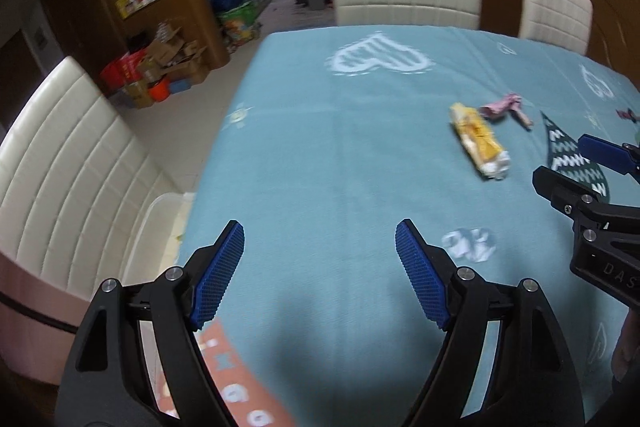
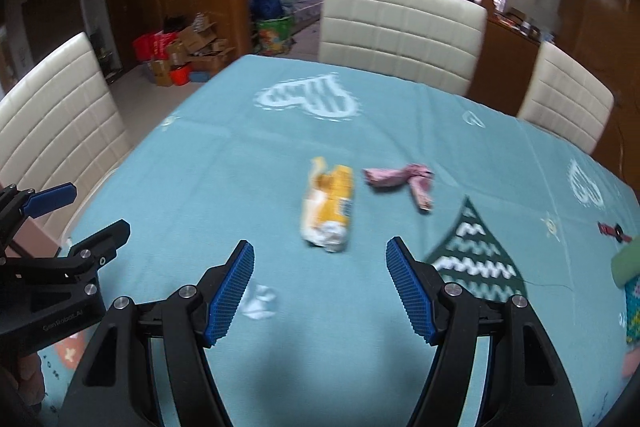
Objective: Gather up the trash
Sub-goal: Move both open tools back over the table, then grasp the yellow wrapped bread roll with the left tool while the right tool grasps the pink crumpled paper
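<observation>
Two pieces of trash show in the left wrist view, on the blue tablecloth (image 1: pixel 320 147): a yellow wrapper (image 1: pixel 478 141) at about 2 o'clock from the left gripper (image 1: pixel 320 247), and a pink wrapper (image 1: pixel 506 109) just beyond it. The left gripper is wide open and holds nothing. A white container (image 1: pixel 160 211) stands at 9 o'clock, beside the table edge; I judge it may be the bin for the trash. The right gripper (image 1: pixel 568 163) enters at 3 o'clock.

In the right wrist view, the right gripper (image 2: pixel 320 259) is also wide open and empty. The yellow wrapper (image 2: pixel 330 213) lies near it at 12 o'clock, and the pink wrapper (image 2: pixel 400 179) is at 1 o'clock, a little apart. To do this step well, I think the right gripper should come down with one pad on each long side of the yellow wrapper and close gently, because it looks soft and crumpled. Nothing stands in the way. White chairs (image 2: pixel 400 27) stand around the table, well apart from the trash.
</observation>
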`<state>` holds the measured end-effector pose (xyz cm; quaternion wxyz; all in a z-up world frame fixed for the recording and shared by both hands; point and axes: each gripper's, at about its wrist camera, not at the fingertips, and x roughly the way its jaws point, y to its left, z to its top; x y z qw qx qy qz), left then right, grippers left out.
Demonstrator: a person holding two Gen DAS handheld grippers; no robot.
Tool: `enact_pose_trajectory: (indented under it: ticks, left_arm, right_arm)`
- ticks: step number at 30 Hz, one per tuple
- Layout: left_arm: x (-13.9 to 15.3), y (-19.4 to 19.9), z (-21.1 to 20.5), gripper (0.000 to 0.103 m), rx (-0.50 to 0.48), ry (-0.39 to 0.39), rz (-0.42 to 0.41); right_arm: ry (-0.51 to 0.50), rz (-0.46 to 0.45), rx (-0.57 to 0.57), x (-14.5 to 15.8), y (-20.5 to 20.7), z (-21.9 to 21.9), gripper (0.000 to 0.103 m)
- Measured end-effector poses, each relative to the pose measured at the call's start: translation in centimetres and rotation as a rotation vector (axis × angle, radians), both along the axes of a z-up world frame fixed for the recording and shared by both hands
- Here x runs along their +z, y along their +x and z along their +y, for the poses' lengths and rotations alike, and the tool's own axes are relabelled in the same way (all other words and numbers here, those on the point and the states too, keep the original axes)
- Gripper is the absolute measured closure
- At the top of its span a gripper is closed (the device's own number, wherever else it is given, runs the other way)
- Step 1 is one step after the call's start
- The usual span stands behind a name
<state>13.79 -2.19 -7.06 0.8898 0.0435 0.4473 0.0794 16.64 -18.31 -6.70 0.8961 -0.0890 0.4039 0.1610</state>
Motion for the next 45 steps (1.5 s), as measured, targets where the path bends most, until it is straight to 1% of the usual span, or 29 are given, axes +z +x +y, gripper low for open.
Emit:
enact_pose_trajectory:
  ticks: [3, 7, 9, 15, 20, 24, 26, 28, 29, 31, 32, 34, 35, 36, 40, 45]
  left_arm:
    - [-0.2, 1.9, -3.3, 0.021, -0.057, 0.004, 0.001]
    - [-0.9, 4.8, -6.9, 0.021, -0.112, -0.004, 0.017]
    - [-1.5, 6.2, -8.3, 0.021, -0.131, 0.003, 0.025]
    - [-3.6, 10.0, -10.5, 0.021, -0.163, 0.001, 0.066]
    - [-5.3, 12.8, -11.0, 0.021, -0.168, 0.004, 0.092]
    - [-6.0, 14.3, -10.2, 0.022, -0.15, -0.011, 0.102]
    - [-6.5, 15.0, -9.5, 0.024, -0.137, -0.026, 0.113]
    - [-7.0, 15.6, -8.8, 0.03, -0.123, -0.047, 0.127]
    - [-7.2, 15.8, -8.4, 0.031, -0.12, -0.064, 0.13]
    - [-7.2, 15.9, -7.9, 0.039, -0.119, -0.084, 0.121]
    - [-7.1, 15.9, -7.8, 0.041, -0.124, -0.089, 0.118]
    - [-7.1, 15.9, -7.7, 0.05, -0.135, -0.096, 0.117]
    - [-7.1, 15.8, -7.6, 0.053, -0.142, -0.104, 0.119]
    - [-7.0, 15.8, -7.6, 0.06, -0.143, -0.111, 0.121]
    - [-6.4, 15.4, -7.4, 0.068, -0.143, -0.122, 0.103]
    - [-5.5, 14.1, -7.0, 0.069, -0.15, -0.116, 0.084]
  right_arm:
    - [-0.003, 0.002, -0.038, -0.4, 1.0, -2.7, 0.036]
    - [0.001, 0.012, -0.067, -1.0, 2.5, -5.5, 0.036]
    - [-0.007, 0.012, -0.07, -1.5, 3.5, -6.5, 0.036]
    - [-0.004, 0.028, -0.07, -3.0, 6.6, -8.1, 0.036]
    - [0.008, 0.048, -0.064, -4.1, 8.8, -8.5, 0.036]
    - [0.022, 0.064, -0.04, -4.7, 10.7, -8.2, 0.036]
    - [0.029, 0.076, -0.023, -5.0, 11.5, -7.7, 0.036]
    - [0.03, 0.089, -0.009, -5.5, 12.1, -7.1, 0.036]
    - [0.029, 0.097, -0.006, -5.8, 12.4, -6.8, 0.037]
    - [0.045, 0.118, -0.006, -6.4, 13.1, -6.5, 0.046]
    - [0.052, 0.127, -0.006, -6.7, 13.4, -6.4, 0.05]
    - [0.07, 0.153, -0.008, -7.2, 13.8, -6.2, 0.07]
    - [0.068, 0.152, -0.014, -7.2, 13.8, -6.2, 0.073]
    - [0.072, 0.145, -0.017, -7.2, 13.7, -6.2, 0.084]
    - [0.077, 0.139, -0.02, -6.8, 13.1, -6.1, 0.088]
    - [0.072, 0.12, 0.012, -5.5, 11.7, -5.3, 0.088]
